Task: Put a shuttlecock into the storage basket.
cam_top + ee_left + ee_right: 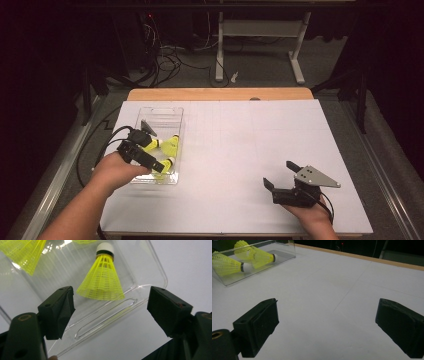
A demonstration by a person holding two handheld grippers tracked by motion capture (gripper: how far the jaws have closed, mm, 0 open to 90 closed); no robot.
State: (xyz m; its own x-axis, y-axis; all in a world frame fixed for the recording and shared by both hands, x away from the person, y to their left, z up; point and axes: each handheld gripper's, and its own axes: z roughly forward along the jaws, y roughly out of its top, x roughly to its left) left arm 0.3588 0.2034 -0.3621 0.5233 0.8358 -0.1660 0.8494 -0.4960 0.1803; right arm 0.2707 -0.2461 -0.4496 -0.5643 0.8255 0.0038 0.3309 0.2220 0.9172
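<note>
Nearest me, my left gripper (159, 152) hangs over the clear plastic tray (176, 112) by the worktop's left edge, its blocky black jaws wide apart and empty above a yellow mesh-skirted shuttlecock (102, 281). My right gripper (281, 175) gapes empty near the front right corner.

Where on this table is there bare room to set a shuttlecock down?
The white sheet lies bare from the clear tray across to the right gripper. The tray is crowded: yellow shuttlecocks and the left gripper over it.
</note>
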